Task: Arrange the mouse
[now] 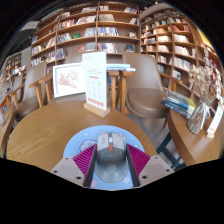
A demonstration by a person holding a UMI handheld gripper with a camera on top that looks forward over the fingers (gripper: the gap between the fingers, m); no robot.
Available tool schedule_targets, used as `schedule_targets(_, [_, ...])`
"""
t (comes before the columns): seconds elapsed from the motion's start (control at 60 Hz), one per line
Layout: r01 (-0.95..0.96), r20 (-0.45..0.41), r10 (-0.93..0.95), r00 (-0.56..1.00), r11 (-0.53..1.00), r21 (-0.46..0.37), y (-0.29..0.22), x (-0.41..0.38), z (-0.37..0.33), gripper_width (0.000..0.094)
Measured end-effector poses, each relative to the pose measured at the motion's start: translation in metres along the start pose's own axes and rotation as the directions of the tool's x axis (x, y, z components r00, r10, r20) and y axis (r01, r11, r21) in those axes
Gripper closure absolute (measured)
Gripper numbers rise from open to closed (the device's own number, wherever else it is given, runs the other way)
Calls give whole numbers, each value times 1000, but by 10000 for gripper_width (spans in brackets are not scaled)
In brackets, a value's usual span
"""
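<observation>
A grey mouse [111, 165] with an orange scroll wheel lies lengthwise between my fingers, pointing away from me. My gripper [112, 148] is shut on the mouse, with both magenta pads [85, 157] pressing on its sides. Under it shows a round light-blue mouse pad [71, 150], which lies at the near edge of a round wooden table [45, 128]. I cannot see whether the mouse rests on the pad or hangs just above it.
A white sign stand [96, 85] and a picture card [68, 79] stand at the table's far side. Beyond are chairs [146, 92] and tall bookshelves [90, 30]. A second table with stacked books [181, 104] is at the right.
</observation>
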State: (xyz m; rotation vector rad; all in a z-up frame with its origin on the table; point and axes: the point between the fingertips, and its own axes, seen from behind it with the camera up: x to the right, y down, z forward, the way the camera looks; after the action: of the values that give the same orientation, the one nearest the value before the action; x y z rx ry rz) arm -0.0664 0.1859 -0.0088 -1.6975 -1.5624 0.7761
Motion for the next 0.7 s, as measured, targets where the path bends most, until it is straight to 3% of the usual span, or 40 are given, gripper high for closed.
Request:
schedule_targets(0.05, [31, -21, -31, 999, 999, 18, -5, 3, -2, 300])
schedule_targets(0.133, [61, -75, -58, 995, 997, 37, -13, 13, -17, 81])
schedule_targets(0.467, [88, -127, -72, 989, 988, 127, -4, -10, -185, 82])
schedule_targets(0.7, [87, -51, -81, 995, 987, 136, 49, -52, -286, 85])
